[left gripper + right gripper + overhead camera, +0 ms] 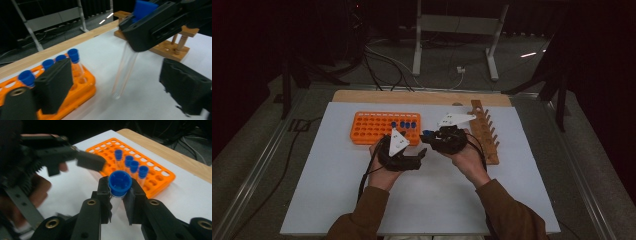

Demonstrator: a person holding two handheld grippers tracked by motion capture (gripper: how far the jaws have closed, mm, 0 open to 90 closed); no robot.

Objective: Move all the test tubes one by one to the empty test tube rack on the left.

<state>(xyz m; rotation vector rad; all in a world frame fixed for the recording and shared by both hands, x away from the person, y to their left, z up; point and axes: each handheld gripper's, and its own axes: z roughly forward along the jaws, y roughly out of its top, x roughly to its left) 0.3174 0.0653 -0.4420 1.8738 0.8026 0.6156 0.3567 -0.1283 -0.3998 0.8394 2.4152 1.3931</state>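
- We see a clear test tube (124, 72) with a blue cap (120, 182) pinched just under the cap by the right gripper (119, 195), whose jaws are pressed onto it from both sides
- In the left gripper view the tube hangs tilted from that gripper, its rounded bottom close above the white mat (140, 100); we cannot tell whether it touches the mat
- In the high view the capped tube (427, 133) sits near the middle of the table, just right of the orange rack (367, 128) and left of the wooden rack (486, 131)
- The left gripper (112, 82) has its jaws spread, with nothing pressed between them; the tube stands in the gap in front of them, apart from both pads
- In the high view the left gripper (421, 152) lies just left of and nearer than the right gripper (430, 136), the two almost meeting tip to tip
- The orange rack holds four more blue-capped tubes (132, 166) upright in holes at its right end; the other holes that we can see are open
- The wooden rack, with a row of pegs, lies at the right of the mat, running from far to near
- The white mat covers a wooden tabletop (422, 97), which shows as a strip at the far edge
- Brown sleeves (512, 215) come in from the near edge
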